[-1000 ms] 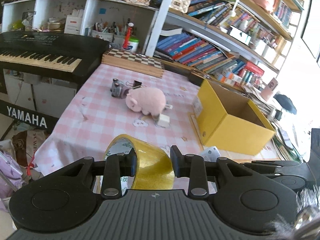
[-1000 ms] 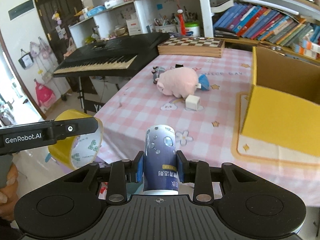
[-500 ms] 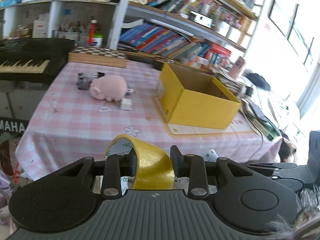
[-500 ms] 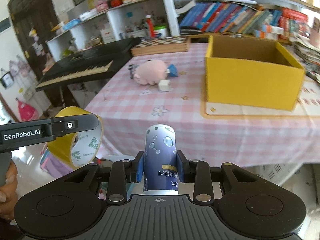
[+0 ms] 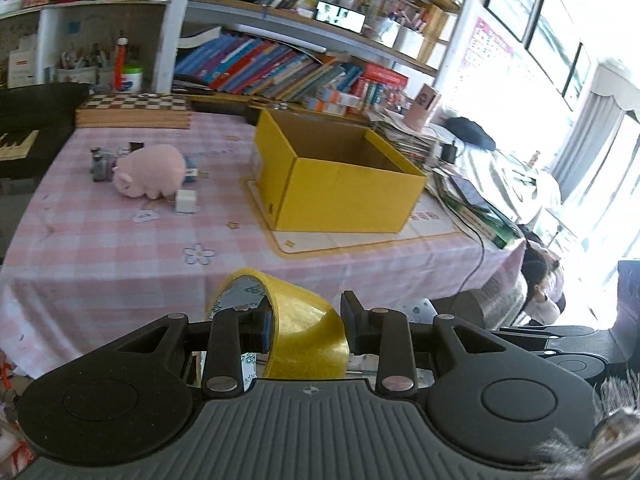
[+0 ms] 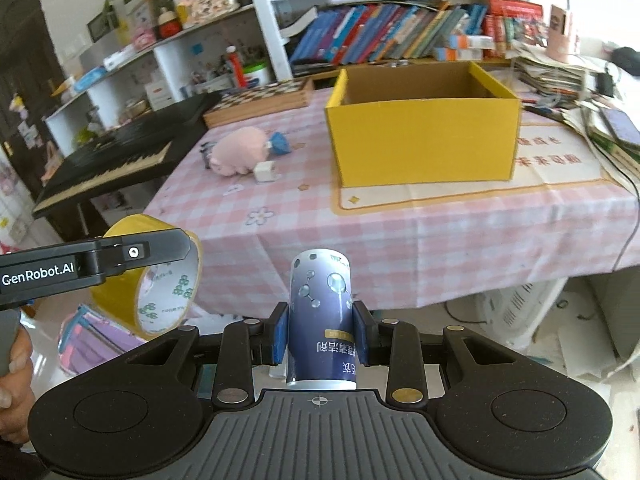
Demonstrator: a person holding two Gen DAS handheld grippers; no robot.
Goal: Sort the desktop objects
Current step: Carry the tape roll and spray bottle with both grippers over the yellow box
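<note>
— Pink checked table [image 6: 360, 216] ahead, yellow box [image 6: 424, 148] on it, open top. What do I hold?
— Left gripper [image 5: 304, 326] clamps my tape roll [image 5: 296, 332]; right gripper [image 6: 320, 338] clamps the blue can [image 6: 322, 320]. Both off the table's near edge.

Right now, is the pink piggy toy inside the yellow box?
No, the pink piggy toy lies on the checked tablecloth, apart from the yellow box.
</note>
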